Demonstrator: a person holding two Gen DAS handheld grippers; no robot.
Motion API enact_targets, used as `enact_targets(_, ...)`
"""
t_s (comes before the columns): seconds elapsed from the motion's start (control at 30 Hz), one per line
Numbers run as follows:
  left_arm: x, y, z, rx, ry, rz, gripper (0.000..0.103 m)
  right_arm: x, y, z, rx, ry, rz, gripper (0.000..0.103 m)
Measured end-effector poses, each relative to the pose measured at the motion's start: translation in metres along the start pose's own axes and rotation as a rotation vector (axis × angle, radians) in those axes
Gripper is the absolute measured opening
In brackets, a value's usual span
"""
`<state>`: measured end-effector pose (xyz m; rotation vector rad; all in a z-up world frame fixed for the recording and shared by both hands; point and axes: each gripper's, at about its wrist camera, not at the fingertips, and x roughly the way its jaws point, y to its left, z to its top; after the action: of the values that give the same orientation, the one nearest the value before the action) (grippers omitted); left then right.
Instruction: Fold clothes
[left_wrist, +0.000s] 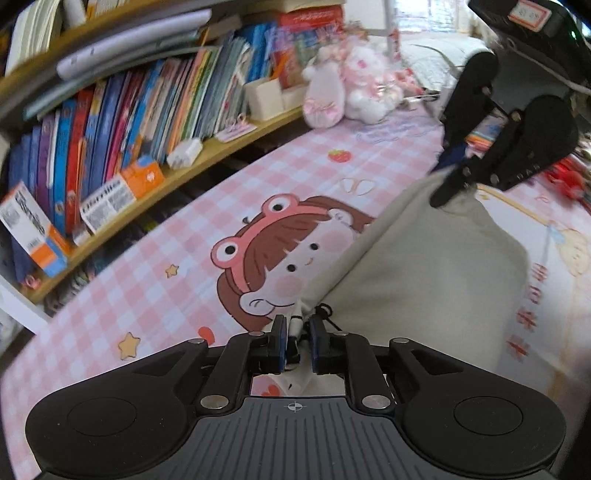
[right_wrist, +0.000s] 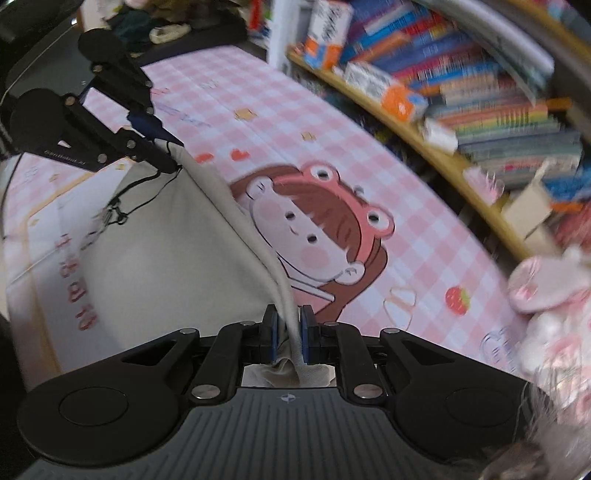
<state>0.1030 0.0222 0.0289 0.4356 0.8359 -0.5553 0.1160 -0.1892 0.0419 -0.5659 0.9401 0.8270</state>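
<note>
Black-fingered, the left gripper (left_wrist: 297, 341) pinches a corner of the cream garment (left_wrist: 424, 273) at bottom centre. The right gripper (right_wrist: 288, 334) is clamped on its rolled edge. The cloth hangs stretched between them above the pink checked cover (left_wrist: 177, 266). A bookshelf (left_wrist: 110, 147) fills the upper left.

No legible text or labels

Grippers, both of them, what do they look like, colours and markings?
Both the left gripper and right gripper are matte black, with blue-padded jaws, silver pivot screws, round side discs and a ribbed grey base bearing a small crosshair mark. No sleeves or cables visible.
</note>
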Motion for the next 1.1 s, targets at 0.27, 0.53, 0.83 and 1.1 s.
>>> enact_targets(0.27, 0.024, 0.046, -0.036, -0.277, -0.056, 0.047, 0.068, 0.039, -0.040, -0.025, 0.323, 0.002, 0.003, 0.028)
enact_targets(0.53, -0.022, 0.055, -0.086, -0.653, -0.268, 0.009, 0.063, 0.014, -0.063, -0.072, 0.759, -0.088, -0.201, 0.025)
enact_targets(0.83, -0.011, 0.041, -0.104, -0.881, -0.298, -0.148, 0.059, -0.008, -0.013, -0.086, 0.849, -0.188, -0.083, 0.024)
enact_targets(1.1, -0.009, 0.028, -0.092, -0.896, -0.316, -0.195, 0.004, 0.015, -0.011, -0.095, 0.877, -0.194, -0.099, 0.012)
